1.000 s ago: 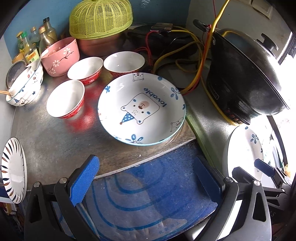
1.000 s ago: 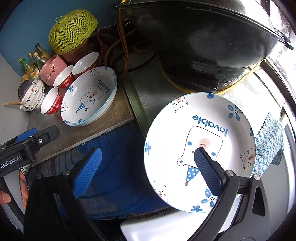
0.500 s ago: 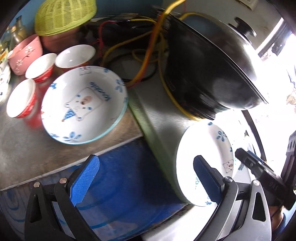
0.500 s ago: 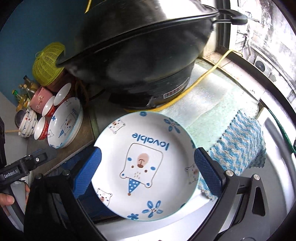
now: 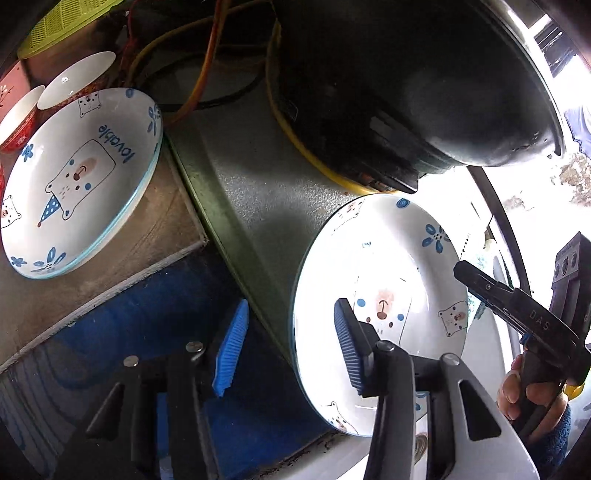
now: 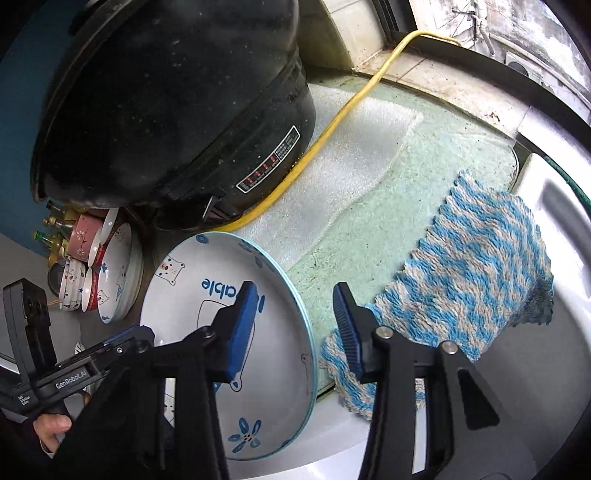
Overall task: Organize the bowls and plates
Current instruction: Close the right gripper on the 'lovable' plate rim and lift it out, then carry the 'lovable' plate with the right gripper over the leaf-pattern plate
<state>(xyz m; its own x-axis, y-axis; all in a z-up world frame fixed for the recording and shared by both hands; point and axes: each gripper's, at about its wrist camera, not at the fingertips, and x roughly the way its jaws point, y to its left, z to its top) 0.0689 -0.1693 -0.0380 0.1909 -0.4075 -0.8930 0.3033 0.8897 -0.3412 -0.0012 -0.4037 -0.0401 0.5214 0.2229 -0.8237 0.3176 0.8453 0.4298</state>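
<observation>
Nearest, at six o'clock in the left wrist view: left gripper, jaws half spread, just closing in. Straddles the nine o'clock rim of the plate, one pad over the bear print, the other outside above the blue surface. Pinches nothing yet, with a gap at each pad. At four o'clock, right hand around a black handle. Beyond the plate, from twelve to one o'clock, the black cooker, just beside the plate's far rim. At nine o'clock, well apart across the counter, a matching dish. Past it at ten o'clock, bowls and the edge of a green basket.

Likewise at six o'clock in the right wrist view: right gripper, jaws also part spread, just closing in. Brackets the plate's three o'clock rim, one pad over the lettering, the other above the cloth. No squeeze on the rim visible. Plate at the counter's near edge, between cooker and both grippers. At eight o'clock, left hand on another black handle. Farther, at one o'clock, a yellow cable running out from beside the cooker.
</observation>
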